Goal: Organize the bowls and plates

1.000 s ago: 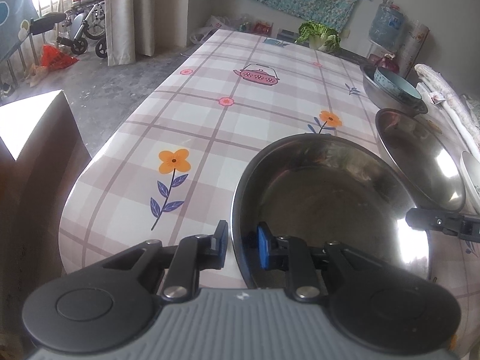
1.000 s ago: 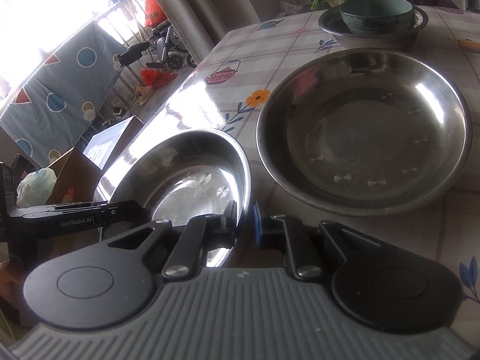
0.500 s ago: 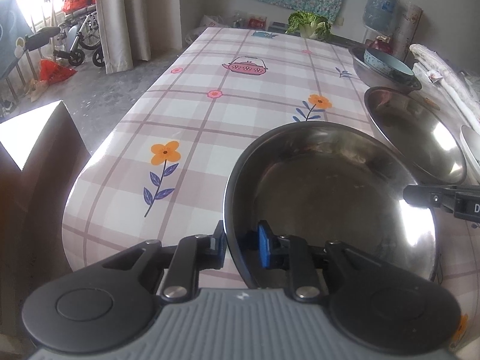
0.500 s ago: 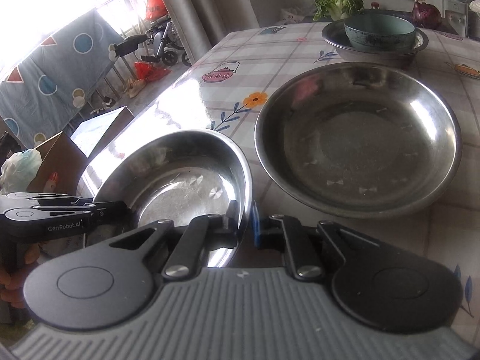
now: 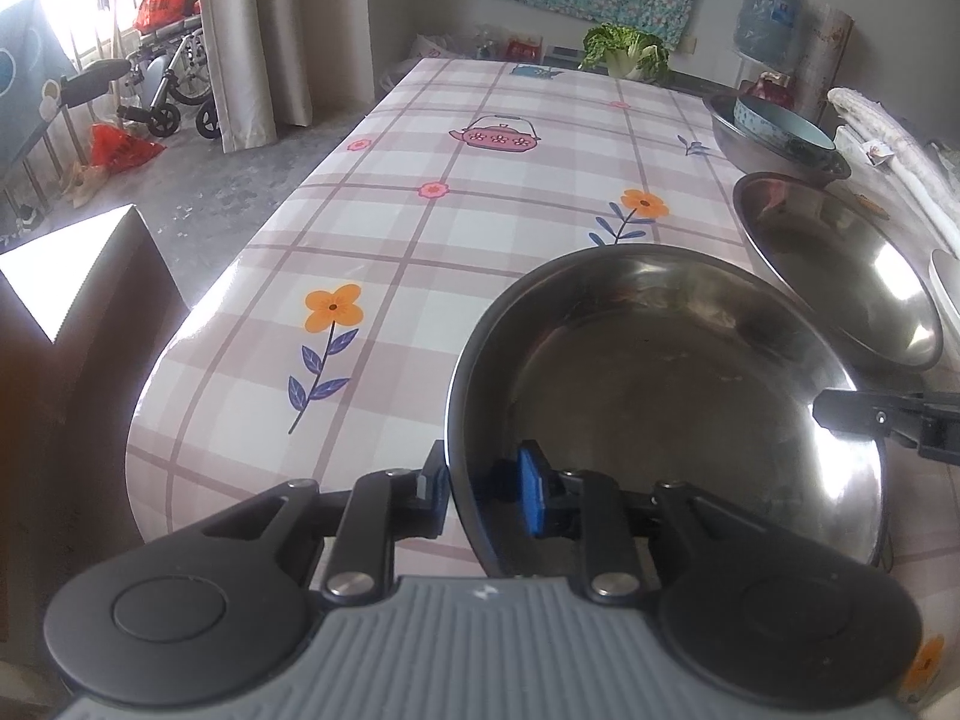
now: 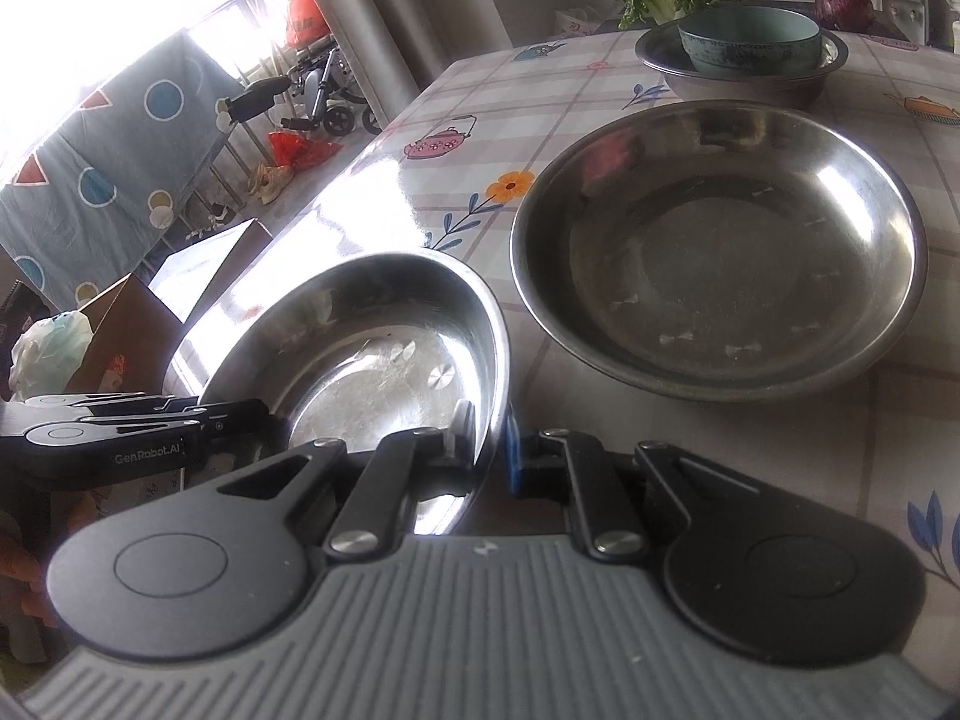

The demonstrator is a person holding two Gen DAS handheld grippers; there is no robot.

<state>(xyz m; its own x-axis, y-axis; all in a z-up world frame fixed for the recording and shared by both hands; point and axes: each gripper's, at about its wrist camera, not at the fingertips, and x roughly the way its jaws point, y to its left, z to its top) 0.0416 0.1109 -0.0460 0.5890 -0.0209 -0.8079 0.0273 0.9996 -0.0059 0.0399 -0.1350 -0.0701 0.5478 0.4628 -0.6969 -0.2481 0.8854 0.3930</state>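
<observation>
both grippers are pinching the rim of the same steel bowl, one finger inside and one outside: the left gripper at the near-left rim, the right gripper on the opposite rim. the bowl is sitting near the table corner, whether resting or just lifted i cannot tell, just beside a bigger basin. farther back a teal bowl is nesting in another basin.

risks, as i judge them: the rim is thin and slick, so either grip could be slipping if the two hands are moving unevenly, tilting the bowl. swinging it toward the big basin too low could be knocking rim against rim and shoving that basin. the table edge is close, so a dropped bowl could be going over it.
</observation>
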